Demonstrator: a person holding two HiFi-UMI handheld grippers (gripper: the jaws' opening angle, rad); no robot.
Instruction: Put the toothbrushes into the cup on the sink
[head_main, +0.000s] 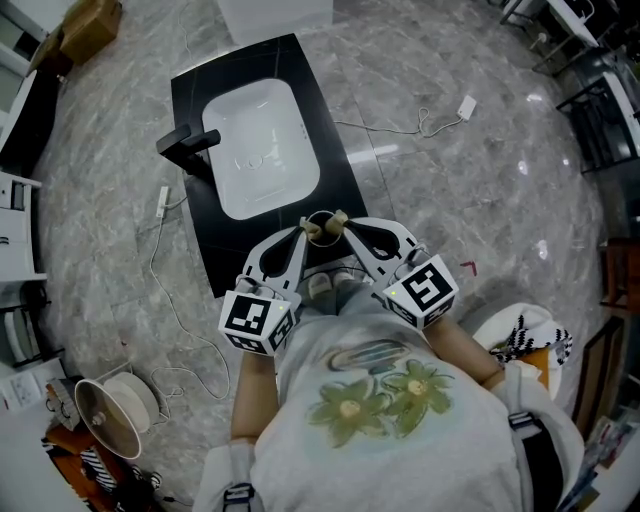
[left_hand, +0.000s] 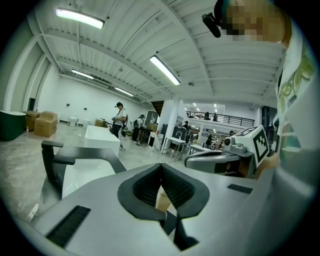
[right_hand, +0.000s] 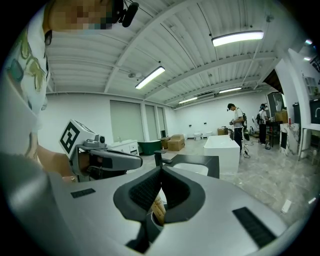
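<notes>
A small cup (head_main: 322, 215) stands on the front edge of the black sink counter (head_main: 195, 90), just ahead of the white basin (head_main: 262, 150). Both grippers meet above it. My left gripper (head_main: 306, 229) is shut on a beige toothbrush handle (left_hand: 163, 197), which shows between its pads. From the other side, my right gripper (head_main: 343, 221) is shut on a second beige toothbrush (right_hand: 158, 206), whose lower end sits at the cup's rim (right_hand: 152, 220). The two sets of fingertips nearly touch. Most of the cup is hidden by the jaws.
A black faucet (head_main: 190, 145) rises at the basin's left side. Cables trail over the marble floor, with a white adapter (head_main: 466, 106) at the right and a fan (head_main: 110, 405) at the lower left. People stand far off in the hall (left_hand: 119, 120).
</notes>
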